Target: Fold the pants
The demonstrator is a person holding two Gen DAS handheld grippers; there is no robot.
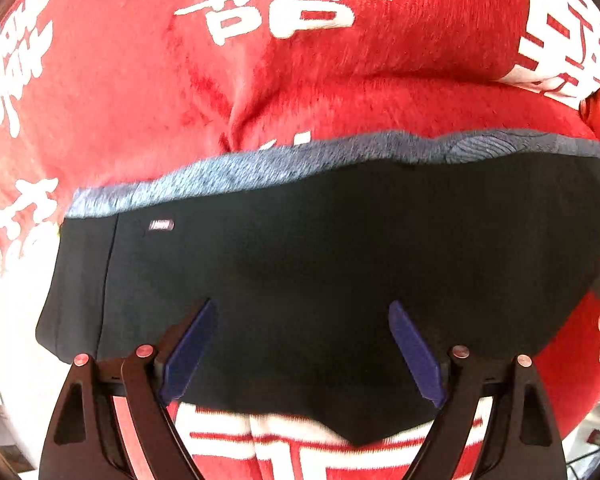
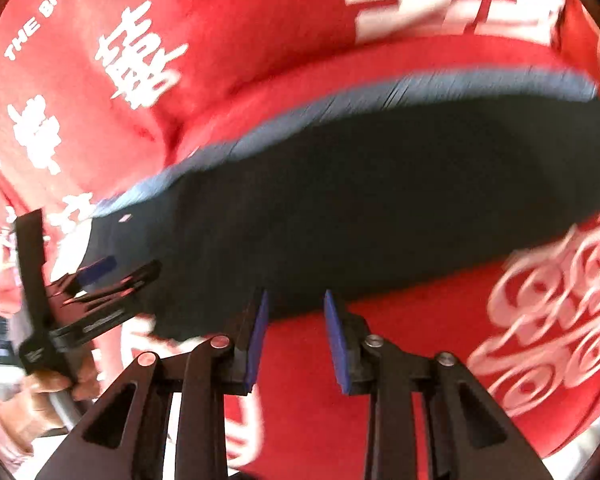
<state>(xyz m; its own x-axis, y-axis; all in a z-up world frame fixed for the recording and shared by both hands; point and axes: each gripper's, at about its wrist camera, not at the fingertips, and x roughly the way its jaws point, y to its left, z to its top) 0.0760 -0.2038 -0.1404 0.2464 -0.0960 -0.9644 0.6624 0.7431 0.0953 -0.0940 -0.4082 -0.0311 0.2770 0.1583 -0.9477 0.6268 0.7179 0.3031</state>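
The black pants (image 1: 320, 264) lie folded on a red blanket, with a grey fleece lining (image 1: 228, 172) showing along the far edge and a small label (image 1: 161, 225) near the left. My left gripper (image 1: 302, 308) is open, its blue pads spread wide just over the near edge of the pants. In the right wrist view the pants (image 2: 360, 200) stretch across the middle, blurred by motion. My right gripper (image 2: 295, 294) is open with its tips at the near edge of the pants, holding nothing. The left gripper (image 2: 100, 276) shows at the left of that view, held in a hand.
A red plush blanket (image 1: 140, 80) with white characters covers the whole surface, rumpled into folds behind the pants. It also fills the right wrist view (image 2: 380, 380). A hand in a pink sleeve (image 2: 4, 412) is at the lower left.
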